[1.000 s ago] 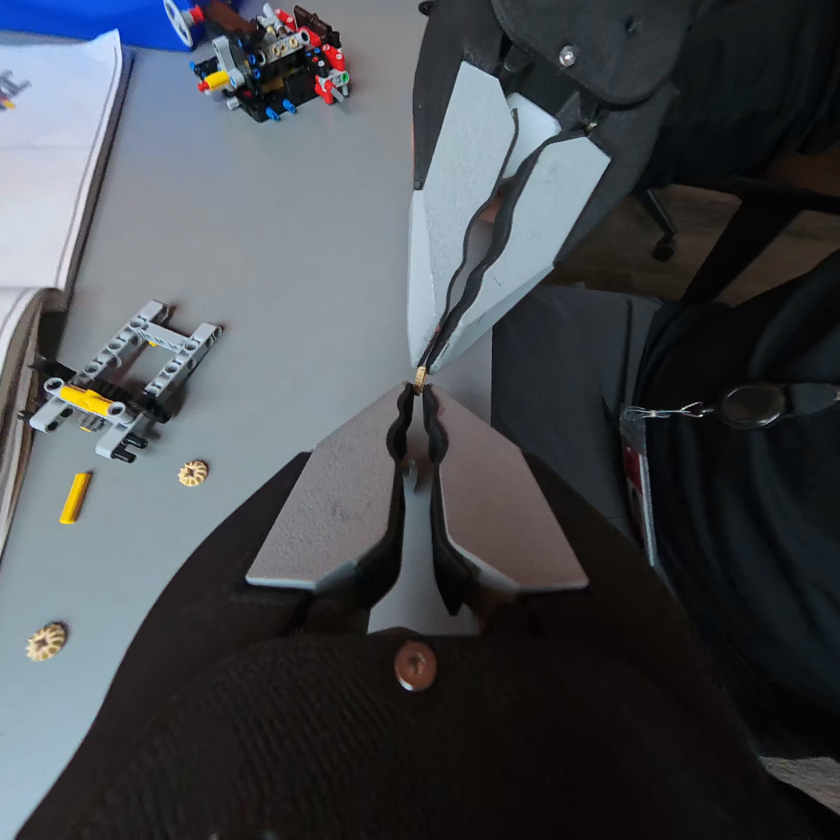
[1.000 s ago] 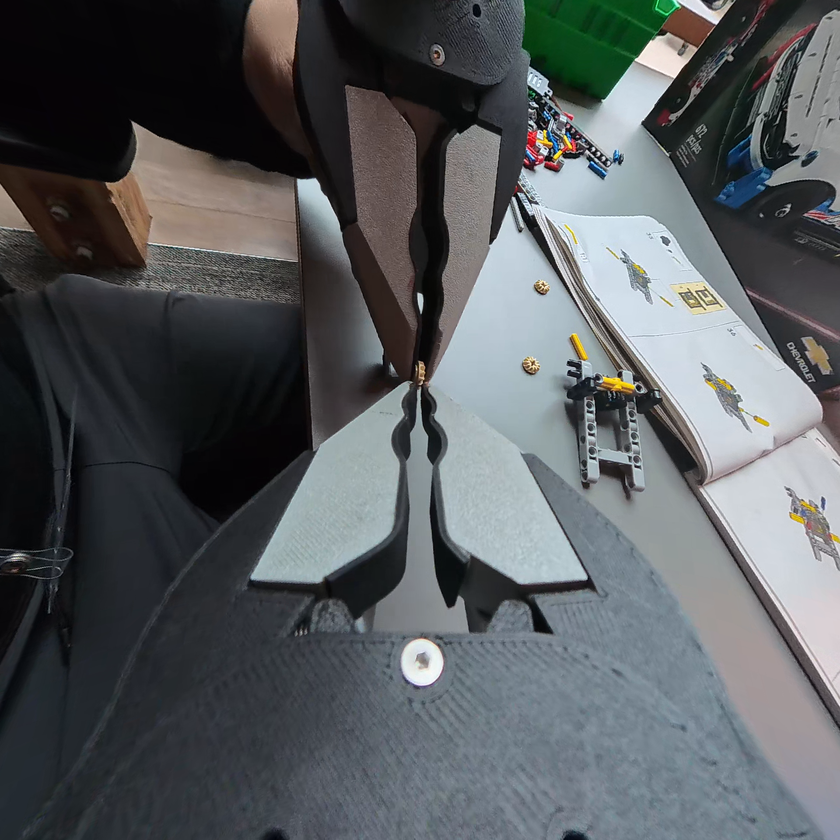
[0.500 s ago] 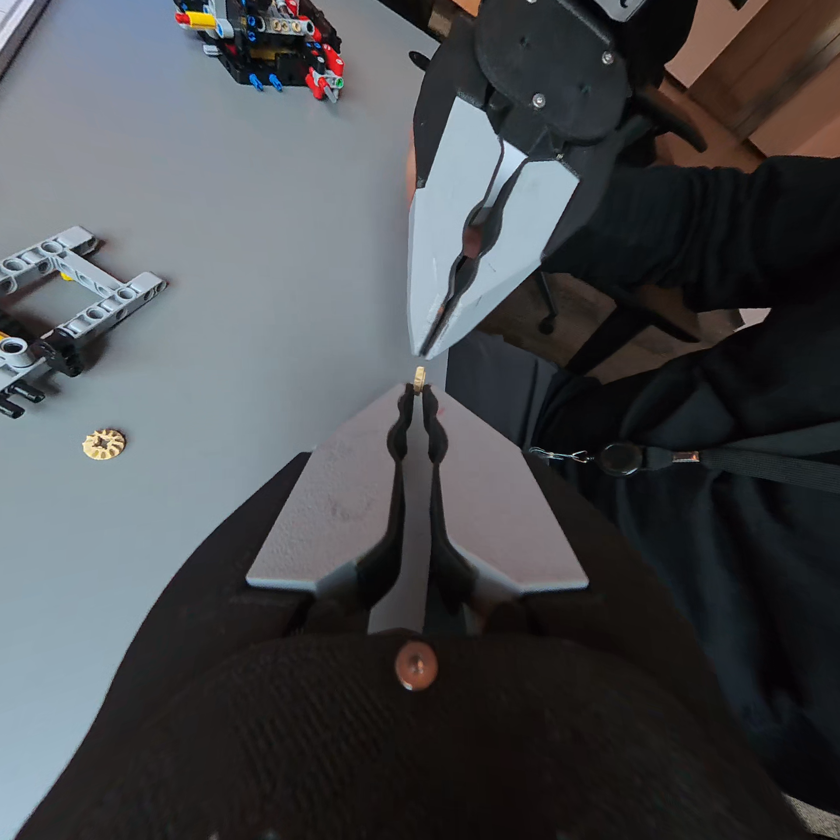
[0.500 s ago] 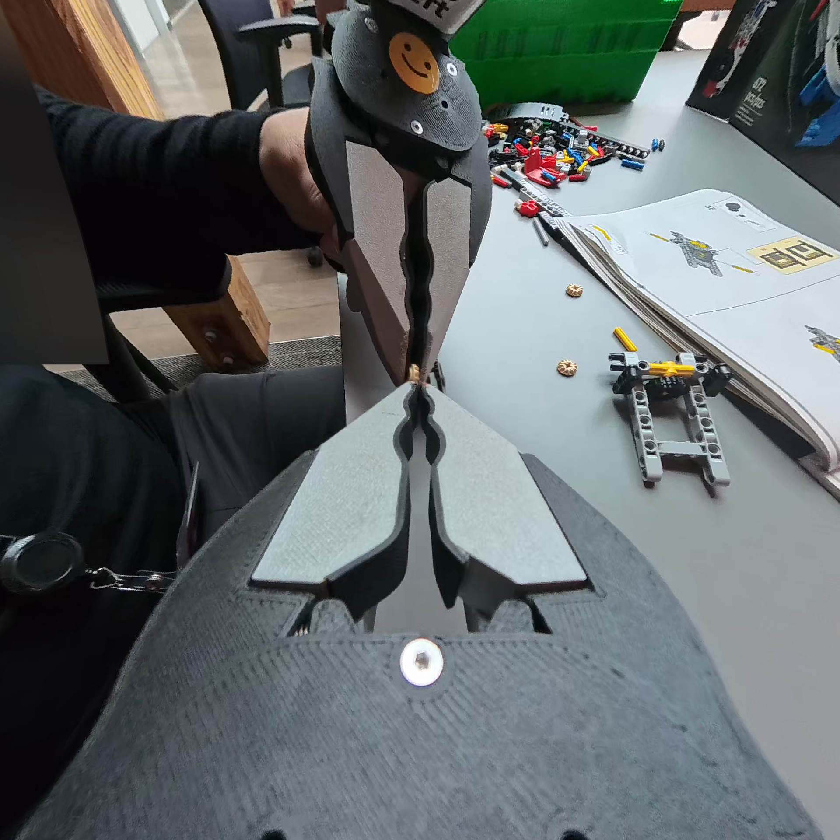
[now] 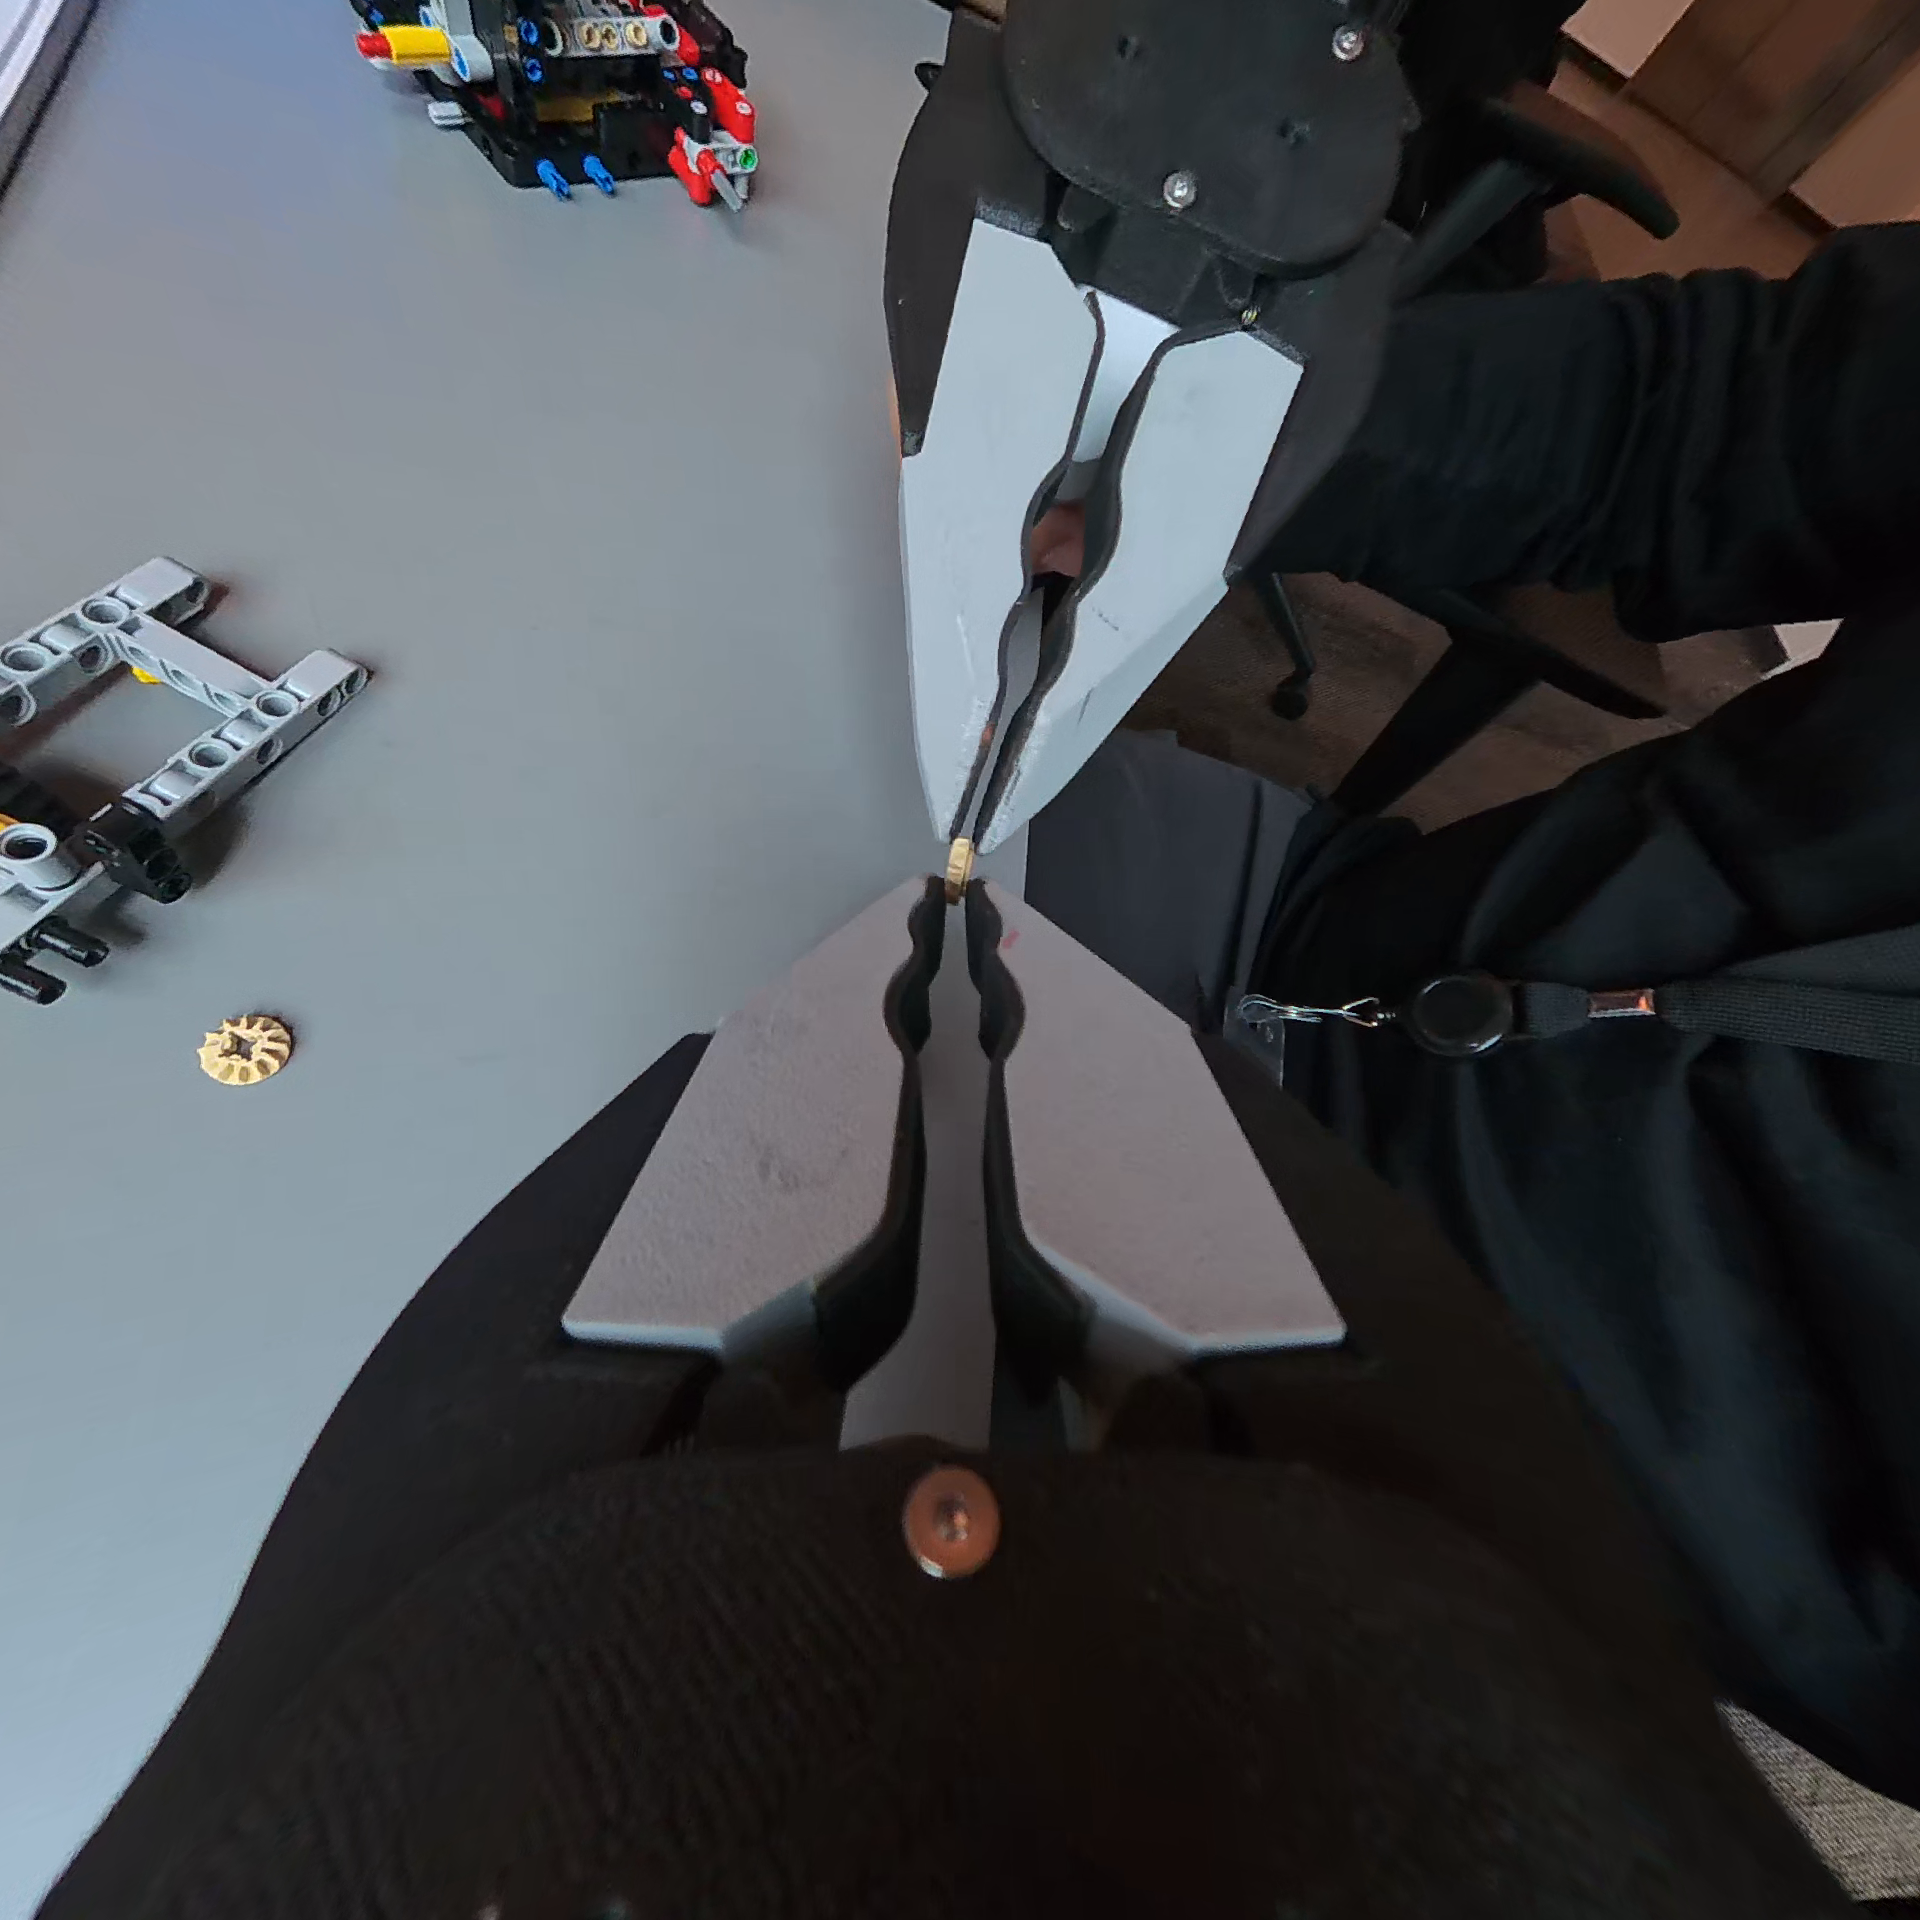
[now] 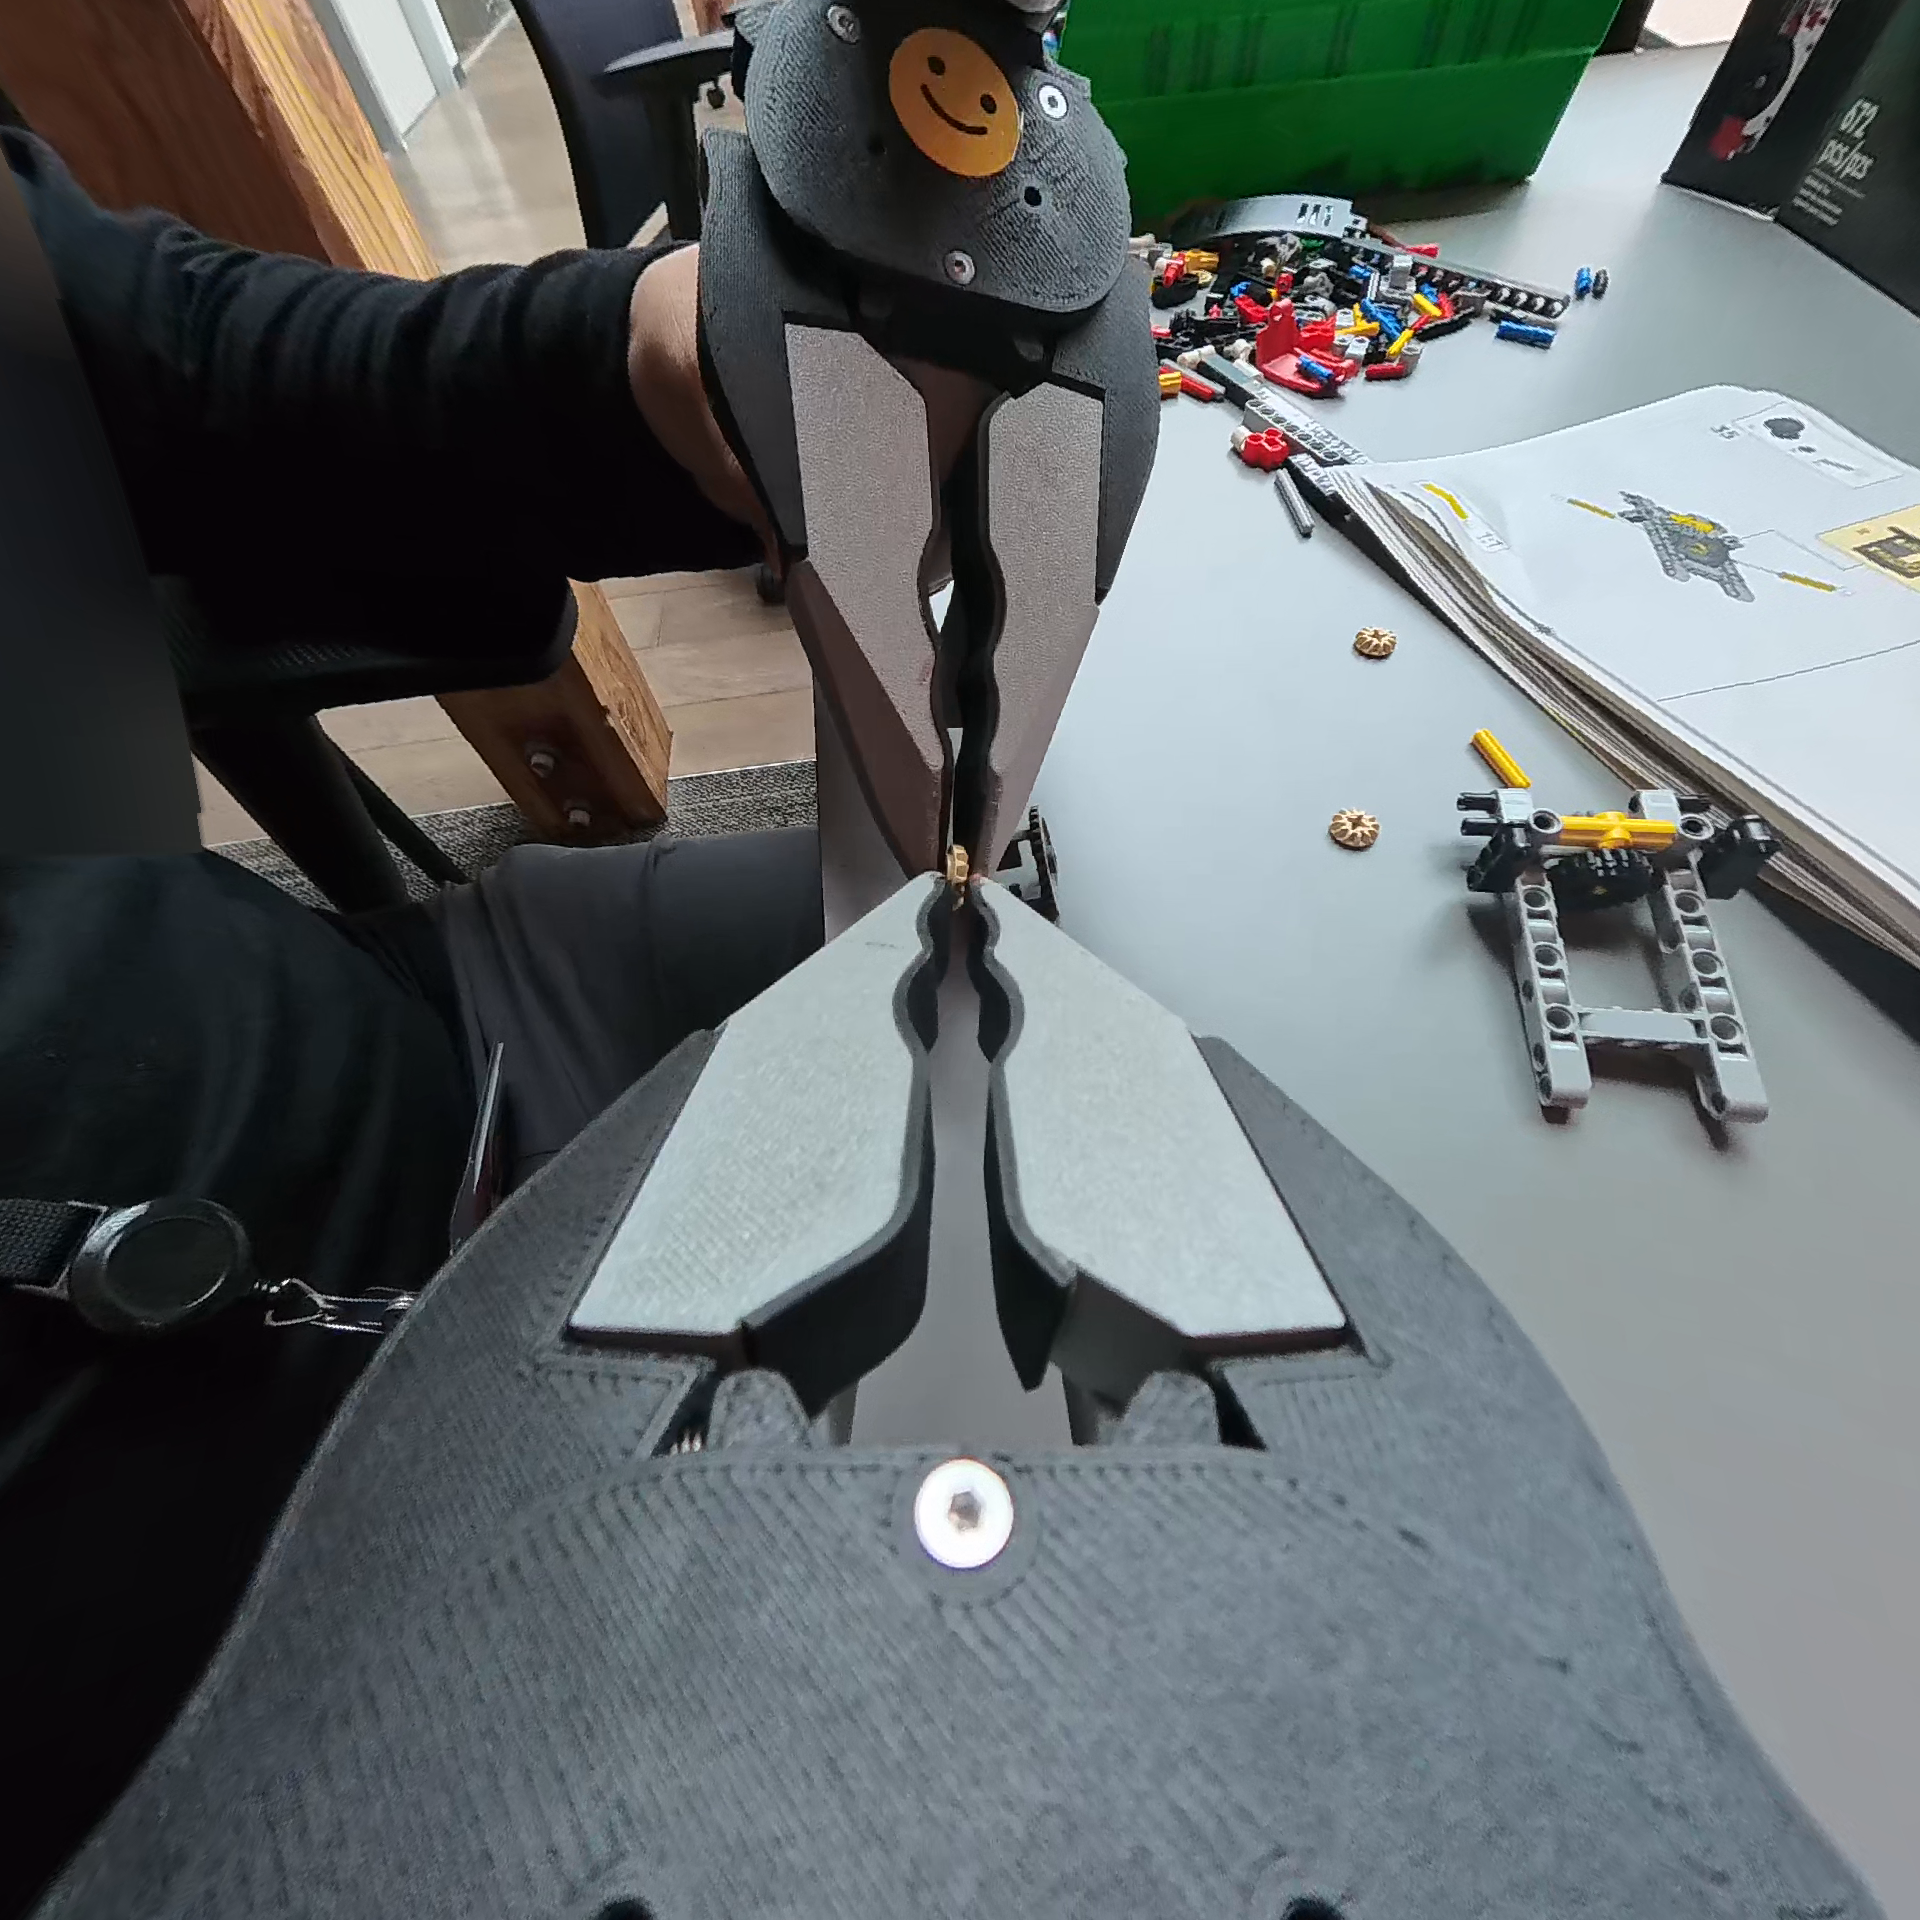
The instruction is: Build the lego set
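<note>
A small tan gear (image 5: 959,862) hangs in the air over the table's near edge, pinched edge-on between two grippers that meet tip to tip. My left gripper (image 5: 951,894) is shut on its lower edge. My right gripper (image 5: 977,836) comes from above and is shut on its upper edge. In the right wrist view the same gear (image 6: 957,860) sits between my right gripper (image 6: 961,896) and the left gripper (image 6: 961,847) beyond it. A grey beam frame with yellow and black parts (image 6: 1621,935) lies on the grey table (image 5: 520,520).
Two more tan gears (image 6: 1354,828) (image 6: 1374,642) and a yellow axle (image 6: 1499,758) lie near the frame. An open instruction booklet (image 6: 1714,582), a pile of loose parts (image 6: 1340,312), a green bin (image 6: 1330,94) and a black-and-red partial build (image 5: 592,94) stand farther off. A person's lap is below the grippers. Left tips and right tips are each some 20 centimetres from the yellow axle (image 6: 1499,758).
Half a second ago the right gripper's tips stood a little off the gear, which stayed in the left gripper. Now they are back on it. Both views have shifted slightly.
</note>
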Demonstrator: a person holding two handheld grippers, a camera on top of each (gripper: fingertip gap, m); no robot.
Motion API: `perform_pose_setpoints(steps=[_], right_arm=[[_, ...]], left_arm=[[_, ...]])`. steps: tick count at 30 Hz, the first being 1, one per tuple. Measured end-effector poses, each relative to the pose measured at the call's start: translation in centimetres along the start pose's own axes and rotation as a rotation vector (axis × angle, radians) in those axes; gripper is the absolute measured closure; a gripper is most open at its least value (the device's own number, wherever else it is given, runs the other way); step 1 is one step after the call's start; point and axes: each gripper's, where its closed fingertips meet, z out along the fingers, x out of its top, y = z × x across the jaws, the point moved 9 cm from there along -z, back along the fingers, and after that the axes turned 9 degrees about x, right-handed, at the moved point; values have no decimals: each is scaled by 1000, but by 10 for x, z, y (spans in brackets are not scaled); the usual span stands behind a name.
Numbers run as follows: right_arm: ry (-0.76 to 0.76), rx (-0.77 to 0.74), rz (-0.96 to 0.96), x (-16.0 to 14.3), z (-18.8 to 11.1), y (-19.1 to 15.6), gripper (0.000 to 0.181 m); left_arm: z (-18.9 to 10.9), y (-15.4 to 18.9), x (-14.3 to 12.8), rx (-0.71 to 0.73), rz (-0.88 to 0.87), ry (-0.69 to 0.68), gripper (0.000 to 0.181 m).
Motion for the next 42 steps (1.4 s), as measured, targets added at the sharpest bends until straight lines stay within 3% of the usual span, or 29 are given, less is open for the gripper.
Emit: perform_pose_setpoints(steps=[15, 26, 42], right_arm=[[0, 24, 23, 0, 2, -1, 181], [-143, 21, 12, -6, 12, -3, 181], [-130, 37, -45, -8, 13, -8, 181]], left_arm=[[-1, 2, -1, 5, 24, -7, 180], [8, 7, -8, 62, 105, -124, 180], [7, 7, -12, 13, 124, -105, 180]])
